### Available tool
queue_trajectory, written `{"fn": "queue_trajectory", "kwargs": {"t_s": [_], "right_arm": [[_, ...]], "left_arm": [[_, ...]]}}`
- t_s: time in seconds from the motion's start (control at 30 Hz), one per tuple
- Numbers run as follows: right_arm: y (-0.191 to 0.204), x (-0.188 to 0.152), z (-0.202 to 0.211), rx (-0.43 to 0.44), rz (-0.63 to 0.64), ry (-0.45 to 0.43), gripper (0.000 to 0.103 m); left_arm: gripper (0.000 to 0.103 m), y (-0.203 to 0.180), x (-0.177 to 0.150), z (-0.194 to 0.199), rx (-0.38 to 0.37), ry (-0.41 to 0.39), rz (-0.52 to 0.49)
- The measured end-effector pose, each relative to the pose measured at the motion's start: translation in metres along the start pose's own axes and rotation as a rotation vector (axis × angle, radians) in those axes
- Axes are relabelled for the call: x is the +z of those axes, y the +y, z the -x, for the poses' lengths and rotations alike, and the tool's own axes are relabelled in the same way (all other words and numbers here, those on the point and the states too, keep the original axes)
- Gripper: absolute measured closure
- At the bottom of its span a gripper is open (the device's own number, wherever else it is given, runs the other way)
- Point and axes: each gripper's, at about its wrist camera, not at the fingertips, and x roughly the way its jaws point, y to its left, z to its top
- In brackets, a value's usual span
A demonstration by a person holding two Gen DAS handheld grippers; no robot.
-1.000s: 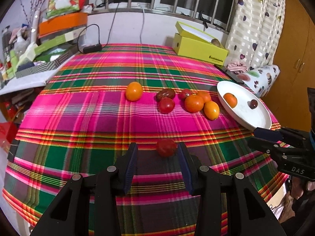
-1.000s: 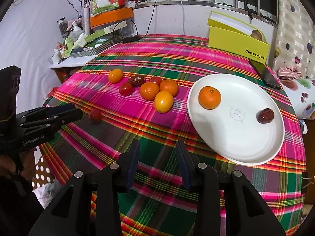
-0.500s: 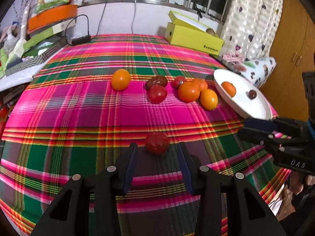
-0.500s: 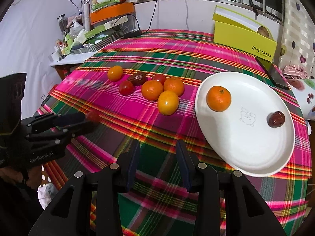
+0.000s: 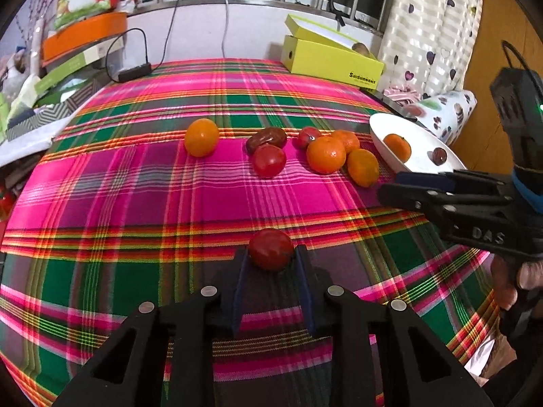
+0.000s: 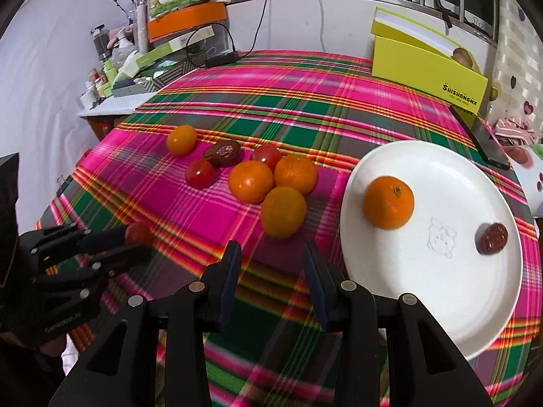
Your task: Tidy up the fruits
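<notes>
A small red tomato (image 5: 270,247) sits between the pads of my left gripper (image 5: 271,255), which is shut on it just above the plaid cloth near the table's front edge. The right wrist view shows that same tomato (image 6: 138,234) at the left gripper's tips (image 6: 135,242). My right gripper (image 6: 271,254) hangs open and holds nothing, left of the white plate (image 6: 441,288). On the plate lie an orange (image 6: 389,202) and a dark red date (image 6: 492,238). In mid-table lie three oranges (image 6: 251,181), two tomatoes (image 6: 201,173), a brown date (image 6: 223,153) and a lone orange (image 6: 181,140).
A yellow box (image 6: 427,64) stands at the back right, with a dark phone (image 6: 482,142) beside the plate's far rim. A power adapter and cable (image 6: 222,58) lie at the back. Cluttered shelves (image 6: 135,68) border the table's left side.
My left gripper has moved forward onto the lone tomato and its fingers have shut on it. The right gripper has shifted closer to the fruit cluster and stays open.
</notes>
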Motion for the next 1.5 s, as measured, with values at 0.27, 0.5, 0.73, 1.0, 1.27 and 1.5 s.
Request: {"fn": "queue_trajectory", "kwargs": {"t_s": [0.27,0.5,0.73,1.0,1.27,1.5], "right_arm": [[0.001,0.012,-0.014,-0.013,0.012,0.009,0.064],[0.000,0.019,-0.025,-0.025,0.012,0.020,0.064],[0.000,0.017,-0.024,-0.030,0.010,0.008,0.069],[0.000,0.015,-0.008,-0.013,0.001,-0.027,0.069],[-0.001,0.007,0.013,-0.004,-0.015,-0.060,0.069],[-0.003,-0.001,0.031,-0.005,-0.027,-0.089,0.069]], "left_arm": [[0.065,0.001,0.002,-0.001,-0.010,0.002,-0.002],[0.065,0.001,0.002,-0.002,-0.013,0.004,0.001],[0.065,0.000,0.003,-0.002,-0.013,0.007,0.008],[0.065,0.000,0.002,0.000,-0.006,0.007,0.015],[0.065,-0.002,0.002,0.002,-0.007,0.010,0.015],[0.065,-0.008,0.003,0.007,-0.010,0.003,0.008]]}}
